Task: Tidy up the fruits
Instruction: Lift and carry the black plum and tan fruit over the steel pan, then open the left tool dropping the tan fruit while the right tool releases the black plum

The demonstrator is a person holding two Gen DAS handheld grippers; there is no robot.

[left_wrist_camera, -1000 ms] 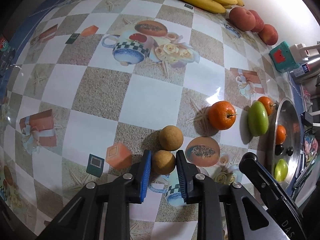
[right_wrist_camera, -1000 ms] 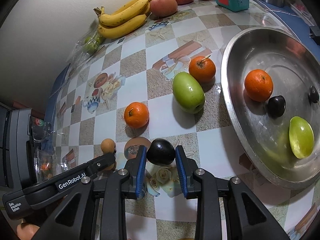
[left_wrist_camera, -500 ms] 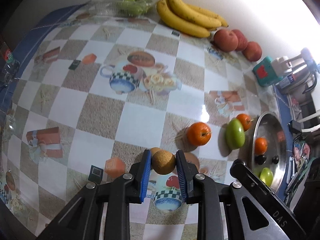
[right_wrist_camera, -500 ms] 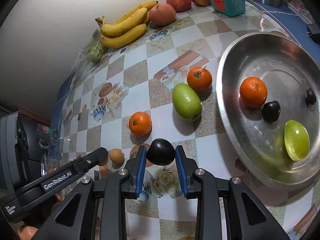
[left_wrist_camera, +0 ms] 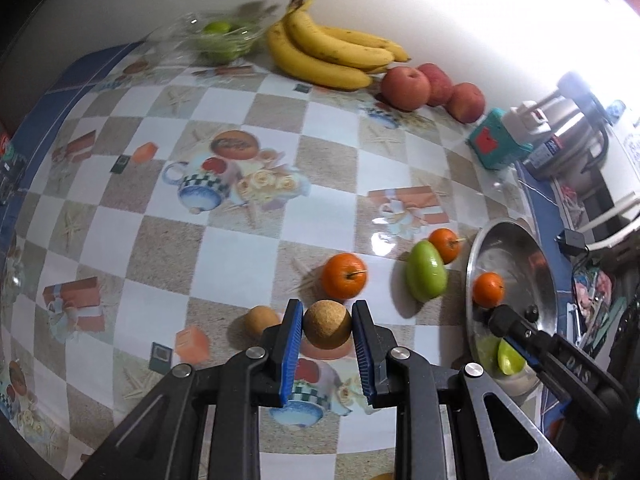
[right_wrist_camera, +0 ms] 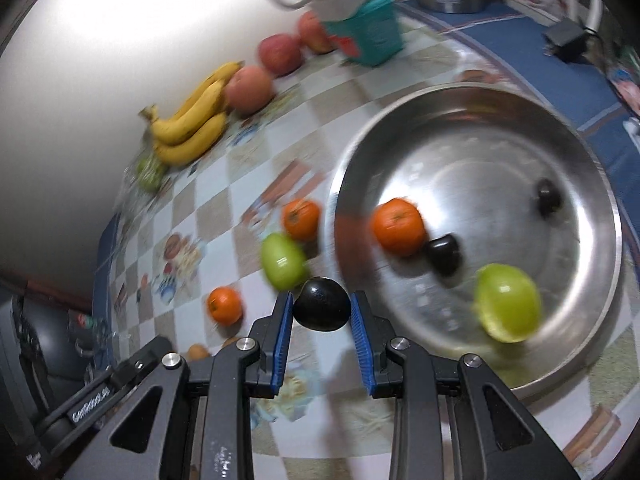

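My left gripper [left_wrist_camera: 327, 330] is shut on a round brown fruit [left_wrist_camera: 327, 329], held above the checkered tablecloth. A second brown fruit [left_wrist_camera: 261, 320] lies on the cloth just left of it. My right gripper [right_wrist_camera: 320, 312] is shut on a dark plum [right_wrist_camera: 320, 309], held just off the near left rim of the steel bowl [right_wrist_camera: 596, 288]. In the bowl lie an orange [right_wrist_camera: 398, 226], two dark plums [right_wrist_camera: 443, 254] and a yellow-green fruit [right_wrist_camera: 506, 306]. On the cloth left of the bowl sit a green mango [left_wrist_camera: 426, 276] and two oranges [left_wrist_camera: 344, 275].
Along the back wall lie a bunch of bananas [left_wrist_camera: 332, 54], three red apples [left_wrist_camera: 405, 88] and a clear bag of green fruit [left_wrist_camera: 220, 38]. A teal box [left_wrist_camera: 494, 144] and a steel kettle [left_wrist_camera: 568, 148] stand at the right. The right gripper's body [left_wrist_camera: 560, 364] shows at lower right.
The left gripper lifted its brown fruit off the cloth, away from the second one. The right gripper carried the dark plum rightward to the bowl's rim.
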